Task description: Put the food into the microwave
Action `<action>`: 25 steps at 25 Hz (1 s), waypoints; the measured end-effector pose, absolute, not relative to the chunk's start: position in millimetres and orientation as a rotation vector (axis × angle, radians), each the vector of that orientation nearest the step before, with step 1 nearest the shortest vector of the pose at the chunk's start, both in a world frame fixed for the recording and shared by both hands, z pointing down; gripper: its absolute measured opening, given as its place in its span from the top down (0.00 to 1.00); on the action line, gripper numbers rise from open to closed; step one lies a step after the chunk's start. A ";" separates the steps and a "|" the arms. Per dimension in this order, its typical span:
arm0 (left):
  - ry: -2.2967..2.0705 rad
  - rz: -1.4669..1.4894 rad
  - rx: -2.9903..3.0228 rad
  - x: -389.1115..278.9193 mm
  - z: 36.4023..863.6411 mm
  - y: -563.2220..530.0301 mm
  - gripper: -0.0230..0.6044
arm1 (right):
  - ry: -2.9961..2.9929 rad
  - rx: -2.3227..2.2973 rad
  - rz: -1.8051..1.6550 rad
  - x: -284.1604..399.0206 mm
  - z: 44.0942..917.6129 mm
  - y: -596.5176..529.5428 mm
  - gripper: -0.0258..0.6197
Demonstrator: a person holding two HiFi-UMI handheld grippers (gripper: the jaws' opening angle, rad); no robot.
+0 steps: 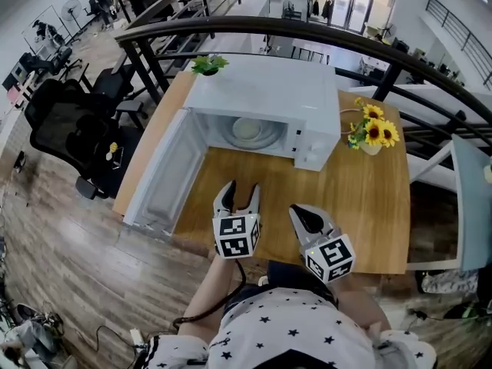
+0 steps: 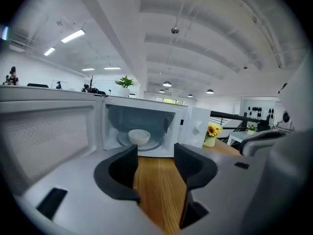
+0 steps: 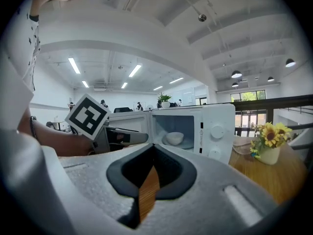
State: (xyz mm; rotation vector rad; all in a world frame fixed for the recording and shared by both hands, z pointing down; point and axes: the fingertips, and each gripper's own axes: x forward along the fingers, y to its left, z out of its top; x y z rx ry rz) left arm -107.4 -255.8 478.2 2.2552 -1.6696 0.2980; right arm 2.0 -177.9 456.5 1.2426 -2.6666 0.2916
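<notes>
A white microwave (image 1: pixel 265 102) stands at the back of the wooden table (image 1: pixel 361 206), its door (image 1: pixel 165 171) swung wide to the left. Inside, a white bowl (image 1: pixel 247 129) sits on the turntable; both gripper views show the bowl (image 2: pixel 139 136) (image 3: pixel 174 138) too. My left gripper (image 1: pixel 242 189) hovers over the table in front of the cavity. Its jaws stand partly apart with nothing between them, only wood showing in the gap (image 2: pixel 155 155). My right gripper (image 1: pixel 300 212) is beside it to the right, its tips meeting (image 3: pixel 152 148) and empty.
A pot of sunflowers (image 1: pixel 373 133) stands right of the microwave, and a small green plant (image 1: pixel 207 64) behind it. A black railing (image 1: pixel 307 31) curves round the table's far side. Black office chairs (image 1: pixel 54 121) sit on the floor to the left.
</notes>
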 end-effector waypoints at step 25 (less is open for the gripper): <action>-1.667 0.121 2.307 -116.1 433.1 -118.6 0.95 | -2.721 1.261 0.232 -2.2 436.0 -107.1 0.95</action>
